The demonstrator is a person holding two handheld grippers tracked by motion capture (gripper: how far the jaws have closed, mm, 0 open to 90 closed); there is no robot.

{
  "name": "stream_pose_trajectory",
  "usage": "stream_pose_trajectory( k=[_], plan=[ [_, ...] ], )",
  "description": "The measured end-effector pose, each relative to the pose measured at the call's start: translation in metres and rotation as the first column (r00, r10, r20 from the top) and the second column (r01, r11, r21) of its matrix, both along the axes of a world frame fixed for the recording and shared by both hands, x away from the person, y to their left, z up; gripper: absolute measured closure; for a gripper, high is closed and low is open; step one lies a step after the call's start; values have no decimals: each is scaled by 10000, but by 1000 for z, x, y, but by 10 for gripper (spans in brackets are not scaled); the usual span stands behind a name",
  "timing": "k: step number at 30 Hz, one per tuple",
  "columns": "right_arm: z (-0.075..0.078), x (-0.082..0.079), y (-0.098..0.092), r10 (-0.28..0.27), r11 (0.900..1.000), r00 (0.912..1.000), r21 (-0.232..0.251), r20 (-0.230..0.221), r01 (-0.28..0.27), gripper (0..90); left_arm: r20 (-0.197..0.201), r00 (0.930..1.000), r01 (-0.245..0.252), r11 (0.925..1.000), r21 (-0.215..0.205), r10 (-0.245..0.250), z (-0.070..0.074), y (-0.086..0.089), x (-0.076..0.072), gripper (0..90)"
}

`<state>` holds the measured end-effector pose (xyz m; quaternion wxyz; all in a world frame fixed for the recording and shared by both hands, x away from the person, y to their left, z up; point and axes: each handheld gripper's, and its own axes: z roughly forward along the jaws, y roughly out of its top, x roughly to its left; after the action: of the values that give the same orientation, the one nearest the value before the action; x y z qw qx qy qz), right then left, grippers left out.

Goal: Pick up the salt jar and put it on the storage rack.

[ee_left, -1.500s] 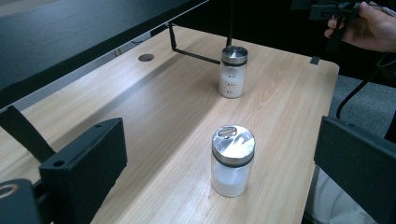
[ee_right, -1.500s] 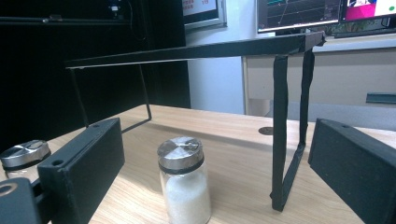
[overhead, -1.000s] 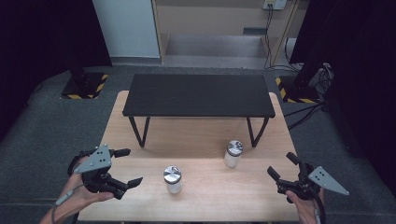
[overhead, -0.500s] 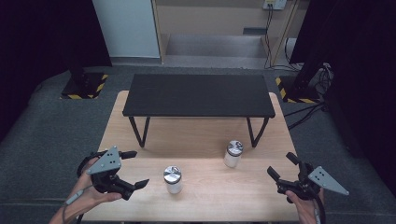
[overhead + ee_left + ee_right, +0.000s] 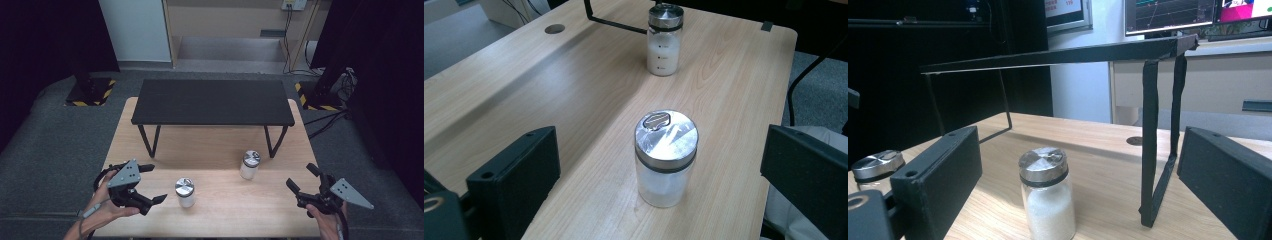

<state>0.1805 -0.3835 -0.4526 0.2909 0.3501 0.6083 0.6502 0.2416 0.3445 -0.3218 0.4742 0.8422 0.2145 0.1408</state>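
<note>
Two small glass jars with silver lids stand on the wooden table [image 5: 225,212]. The left jar [image 5: 184,192] is just right of my left gripper [image 5: 156,183], whose jaws are spread wide and touch nothing. In the left gripper view this jar [image 5: 666,157] stands a little ahead between the open jaws, with the other jar [image 5: 664,40] farther off. The right jar [image 5: 249,165] holds white grains. My right gripper [image 5: 300,176] hangs open near the table's front right, apart from it. In the right gripper view that jar [image 5: 1047,200] stands ahead between the jaws.
A low black metal stand [image 5: 212,102] takes up the back half of the table; its thin leg [image 5: 1148,150] rises close to the right jar. A round cable hole [image 5: 554,28] sits in the tabletop. Grey floor surrounds the table, with cables at the right.
My left gripper has moved right and a little lower, closer to the left jar. The right gripper and both jars have stayed put.
</note>
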Motion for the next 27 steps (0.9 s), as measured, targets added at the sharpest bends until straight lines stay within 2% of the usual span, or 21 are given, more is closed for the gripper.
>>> stream_pose_trajectory(
  k=[16, 27],
  plan=[
    [0, 0, 0, 18, 10000, 10000, 3, -7, -18, 44, -316, 9992, 232, 9997, 51, -231, -20, -14, 12, 17],
    [0, 0, 0, 35, 10000, 10000, -10, -27, -35, 45, -535, 9976, 454, 9984, 339, -435, -35, -30, 22, 31]
  ],
)
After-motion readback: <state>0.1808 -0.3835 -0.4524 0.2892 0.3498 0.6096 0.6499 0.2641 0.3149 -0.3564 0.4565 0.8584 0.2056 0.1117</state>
